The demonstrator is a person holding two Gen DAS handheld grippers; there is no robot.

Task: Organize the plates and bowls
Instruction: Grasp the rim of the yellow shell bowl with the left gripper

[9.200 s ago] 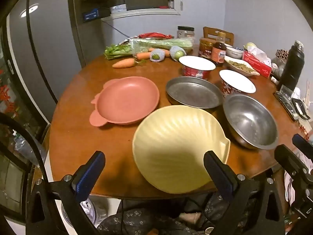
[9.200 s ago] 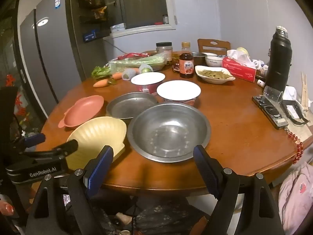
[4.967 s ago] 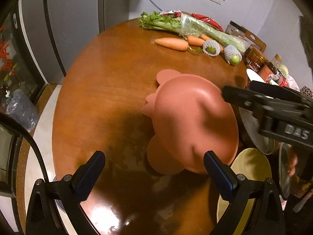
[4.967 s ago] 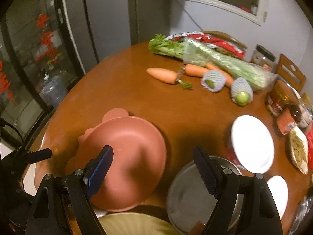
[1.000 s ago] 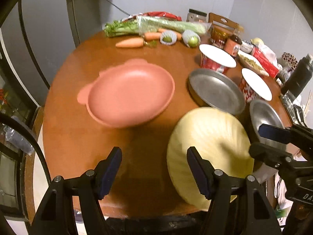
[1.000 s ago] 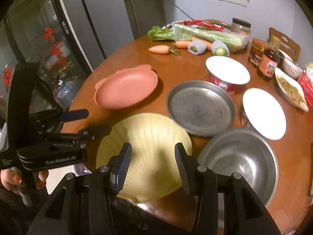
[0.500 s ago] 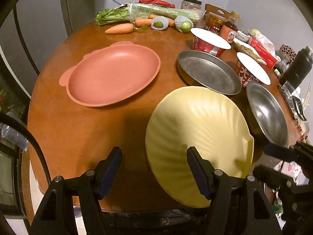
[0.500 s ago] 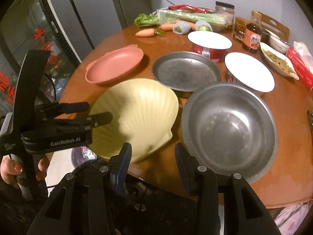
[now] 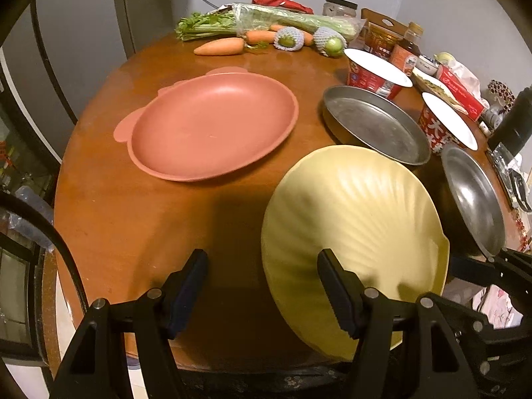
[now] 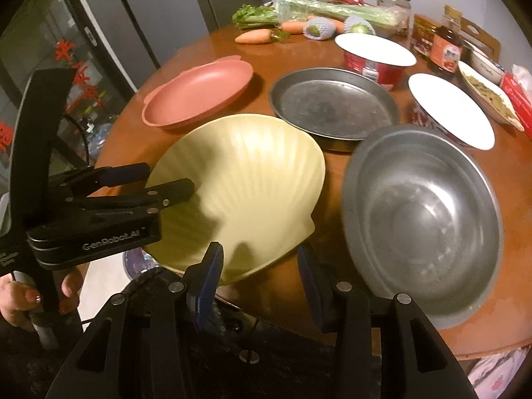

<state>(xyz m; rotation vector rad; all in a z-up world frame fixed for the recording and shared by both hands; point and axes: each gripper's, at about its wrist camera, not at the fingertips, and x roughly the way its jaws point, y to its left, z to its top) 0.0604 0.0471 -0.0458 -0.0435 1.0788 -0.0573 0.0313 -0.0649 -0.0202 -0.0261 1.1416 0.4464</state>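
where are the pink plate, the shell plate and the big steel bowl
pink plate (image 9: 212, 126): left wrist view, on its flat middle.
shell plate (image 10: 246, 179): right wrist view, on its ribbed inner face.
steel bowl (image 10: 422, 219): right wrist view, on its inside bottom.

black hand-held gripper (image 10: 119, 179) marked genrobot.ai, silver screws, blue pads.

Bare table (image 9: 133, 219) left of yellow plate (image 9: 352, 219)

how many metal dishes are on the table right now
2. A shallow metal pan sits mid-table, behind the yellow shell plate. A deeper metal bowl sits at the near edge, right of the shell plate. More could be hidden among the clutter behind.
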